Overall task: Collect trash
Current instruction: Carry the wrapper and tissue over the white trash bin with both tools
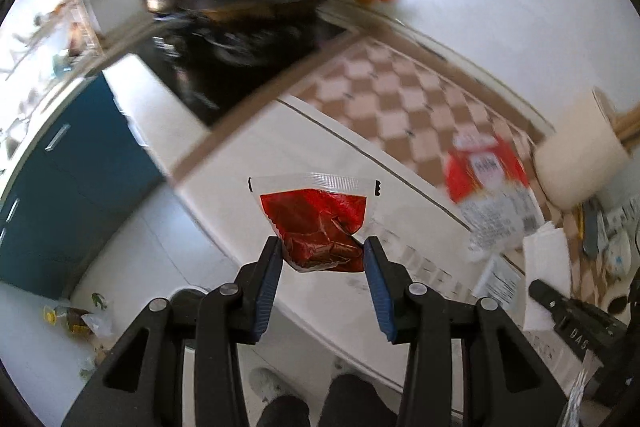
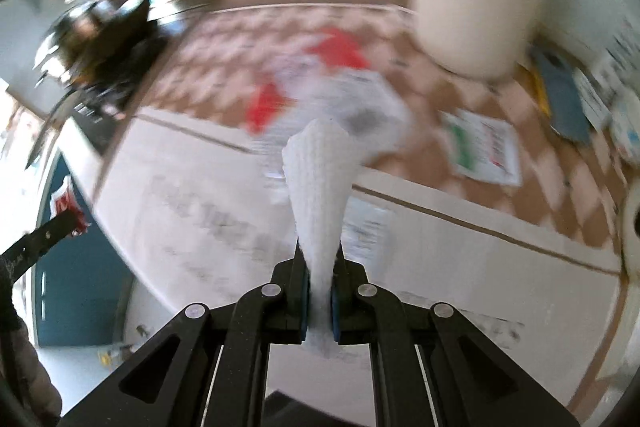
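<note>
Left tongs (image 1: pixel 323 247) pinch the red sauce sachet (image 1: pixel 316 227) by its lower end, lifted clear over the bench (image 1: pixel 320 147) edge. Right tongs (image 2: pixel 319 283) are clamped tight on a white foam netting sleeve (image 2: pixel 318 187), also aloft. Both loads dangle, so carry them steadily and low. A red-and-white wrapper (image 1: pixel 490 187) waits on the bench.

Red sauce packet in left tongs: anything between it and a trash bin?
Cannot tell: no bin shows in either view. The red sauce packet hangs over the counter edge, gripped by the left tongs, with bare floor below. The right tongs are shut on a white foam net.
</note>
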